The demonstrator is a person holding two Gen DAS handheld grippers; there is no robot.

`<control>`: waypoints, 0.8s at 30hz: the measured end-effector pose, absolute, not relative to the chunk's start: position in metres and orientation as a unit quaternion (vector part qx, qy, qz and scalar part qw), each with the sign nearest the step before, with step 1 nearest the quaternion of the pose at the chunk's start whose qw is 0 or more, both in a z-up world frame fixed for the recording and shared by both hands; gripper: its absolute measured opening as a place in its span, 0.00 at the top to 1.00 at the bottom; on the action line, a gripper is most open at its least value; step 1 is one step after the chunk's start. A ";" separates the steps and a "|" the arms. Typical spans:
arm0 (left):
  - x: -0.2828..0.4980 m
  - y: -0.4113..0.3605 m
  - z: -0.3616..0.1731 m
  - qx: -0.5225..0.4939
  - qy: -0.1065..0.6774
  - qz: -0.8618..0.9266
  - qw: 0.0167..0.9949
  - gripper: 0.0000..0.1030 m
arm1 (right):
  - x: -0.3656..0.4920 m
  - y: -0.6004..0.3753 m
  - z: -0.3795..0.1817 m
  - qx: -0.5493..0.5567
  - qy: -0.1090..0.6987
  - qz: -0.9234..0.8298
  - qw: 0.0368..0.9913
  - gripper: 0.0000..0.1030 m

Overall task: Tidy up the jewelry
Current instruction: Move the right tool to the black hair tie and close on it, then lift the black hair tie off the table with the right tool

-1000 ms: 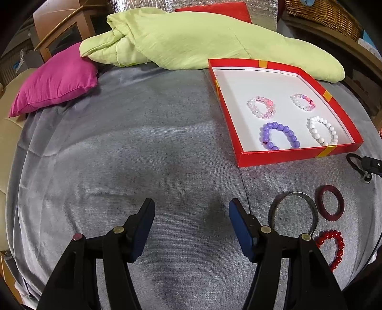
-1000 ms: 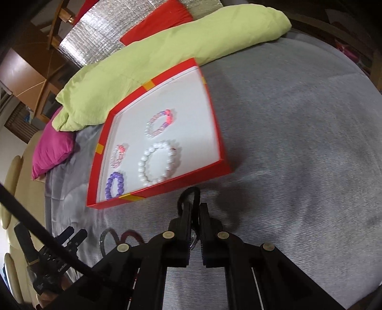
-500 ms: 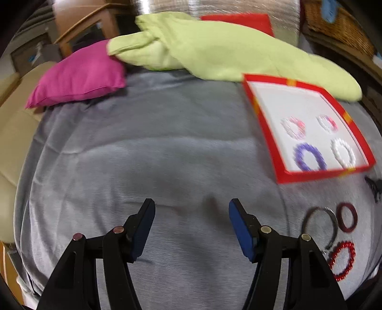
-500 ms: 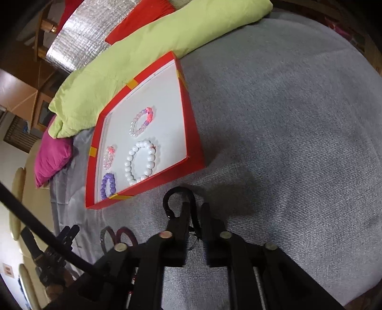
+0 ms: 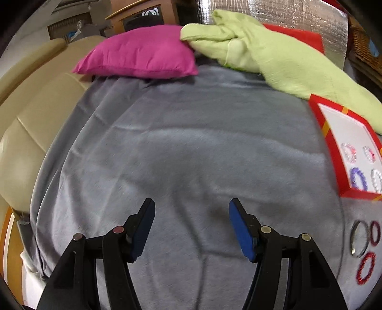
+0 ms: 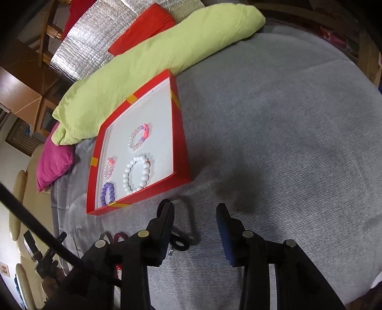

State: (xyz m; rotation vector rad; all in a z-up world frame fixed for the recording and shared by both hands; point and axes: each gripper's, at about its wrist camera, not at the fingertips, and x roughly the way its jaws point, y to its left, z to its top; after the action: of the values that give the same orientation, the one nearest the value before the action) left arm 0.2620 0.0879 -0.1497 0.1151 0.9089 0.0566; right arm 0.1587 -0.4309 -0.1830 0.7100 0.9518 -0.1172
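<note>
Both claws hover spread and empty over the grey blanket (image 5: 191,147). The right claw (image 6: 194,212) sits above a black loop (image 6: 182,240) lying just short of the red tray (image 6: 180,133), which holds four bracelets. The left claw (image 5: 191,209) points at bare blanket, with three rings (image 5: 364,243) lying well to its right.

red tray (image 6: 180,133) with a white floor holds four bead bracelets — white (image 6: 136,174), purple (image 6: 107,193) and two pinkish. outside it on the grey cover: black clip (image 6: 182,235), metal bangle (image 5: 358,238), dark red ring (image 5: 374,232), red bead bracelet (image 5: 365,268).

Grey bedspread (image 5: 191,147), wooden cabinet (image 5: 143,14), silver foil panel (image 6: 95,40).
</note>
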 end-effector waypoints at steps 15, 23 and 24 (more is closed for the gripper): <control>0.241 0.086 -0.153 0.107 0.430 -0.003 0.896 0.37 | 0.157 -0.430 -0.180 0.328 0.447 -0.038 0.831 0.62; 0.237 0.067 -0.152 0.116 0.424 -0.022 0.898 0.37 | 0.155 -0.429 -0.178 0.330 0.442 -0.032 0.833 0.62; 0.238 0.064 -0.153 0.117 0.425 -0.025 0.897 0.37 | 0.155 -0.429 -0.179 0.332 0.442 -0.032 0.833 0.62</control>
State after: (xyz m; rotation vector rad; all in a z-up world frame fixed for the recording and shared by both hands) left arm 0.2377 0.0644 -0.1527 0.2419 0.8801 -0.0512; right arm 0.1546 -0.4290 -0.1788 0.7040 0.9371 -0.0675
